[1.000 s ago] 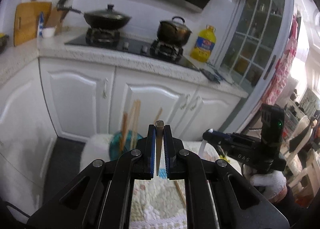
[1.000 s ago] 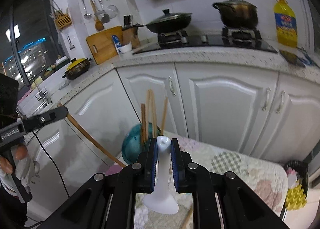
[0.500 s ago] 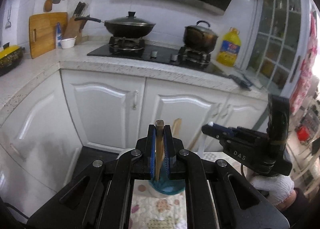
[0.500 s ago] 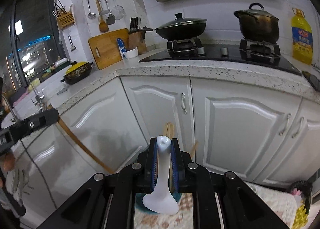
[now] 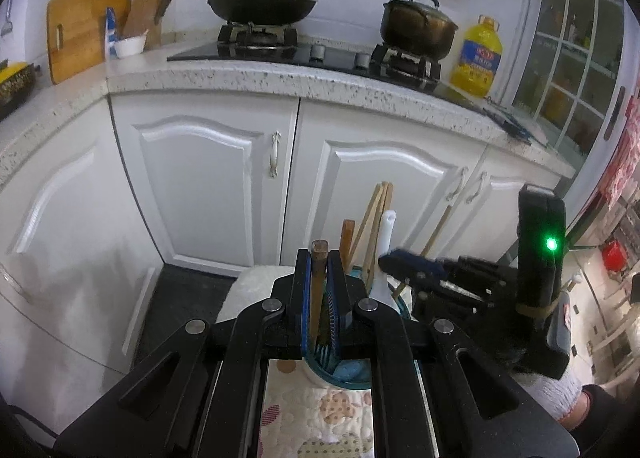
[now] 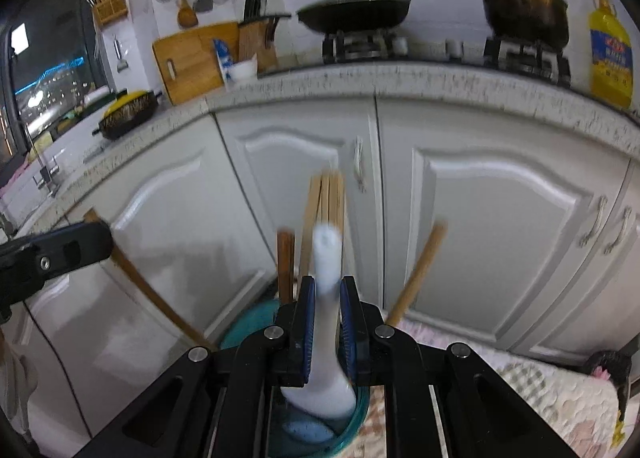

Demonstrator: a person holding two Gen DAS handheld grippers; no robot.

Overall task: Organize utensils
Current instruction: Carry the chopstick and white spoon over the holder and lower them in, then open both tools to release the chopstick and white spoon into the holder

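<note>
Tongs are both gripping: left tongs [image 5: 320, 290] pinching a wooden stick [image 5: 319, 278], right tongs [image 6: 326, 322] clamping a white spoon [image 6: 326, 298], which I'm dangling over the teal holder [image 6: 240, 328] for dropping in.

Lidded wok [image 5: 262, 6], pot [image 5: 418, 28], yellow oil bottle [image 5: 478, 56]

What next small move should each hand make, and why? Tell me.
Probably lower both a little further, then let go. The right gripper is shut on the white spoon, whose bowl already sits in the mouth of the blue holder. The left gripper is shut on a wooden stick above the same holder, where other sticks already stand.
</note>
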